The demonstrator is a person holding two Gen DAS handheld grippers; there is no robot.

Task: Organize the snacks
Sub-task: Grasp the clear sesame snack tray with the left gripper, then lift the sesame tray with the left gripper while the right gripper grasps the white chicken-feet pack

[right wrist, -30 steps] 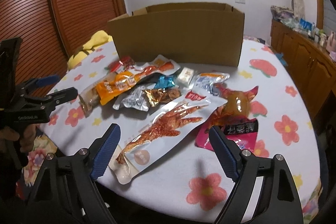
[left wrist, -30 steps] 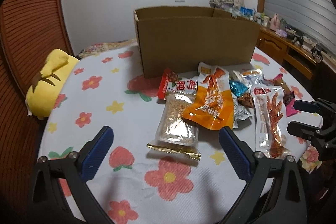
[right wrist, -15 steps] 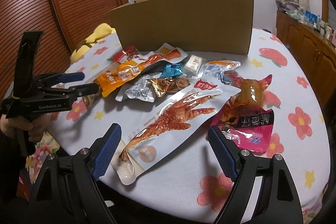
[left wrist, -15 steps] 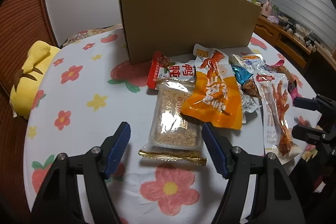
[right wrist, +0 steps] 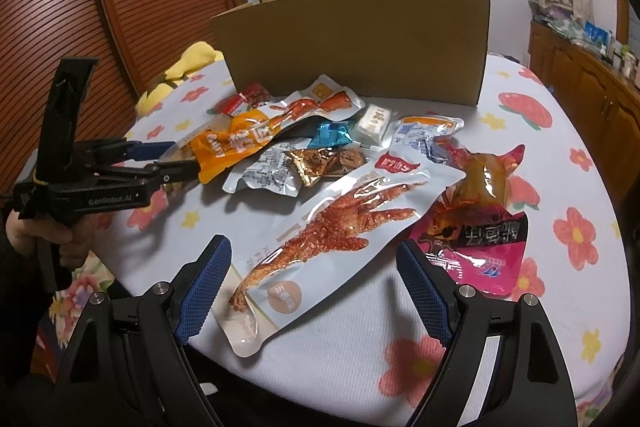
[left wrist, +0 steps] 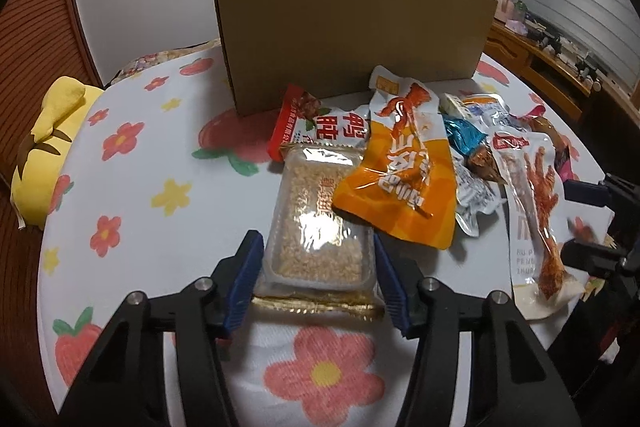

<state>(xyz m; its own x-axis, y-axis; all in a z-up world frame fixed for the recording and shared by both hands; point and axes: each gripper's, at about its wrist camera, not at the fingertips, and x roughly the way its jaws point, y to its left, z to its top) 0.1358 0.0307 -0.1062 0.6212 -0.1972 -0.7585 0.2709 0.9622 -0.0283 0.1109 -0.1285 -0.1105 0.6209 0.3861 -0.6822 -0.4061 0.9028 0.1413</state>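
I had my left gripper [left wrist: 318, 281] closing around the clear grain-bar pack [left wrist: 320, 223], which lay flat on the table before the cardboard box [left wrist: 352, 35], pads just about touching. Right gripper [right wrist: 316, 291] hung released. Next I figured: pinch firmly, lift, drop it in.

Left gripper [left wrist: 318, 279] — angled down toward the table, jaws closing; blue pads [left wrist: 244, 281] stand just at either flank of a clear packet, contact not certain. From the right wrist view its black frame shows side-on, gripped from below by the left hand [right wrist: 48, 239].

Right gripper [right wrist: 310, 289] — angled down, jaws spread wide, blue pads [right wrist: 204, 287] well apart, clamping nothing.
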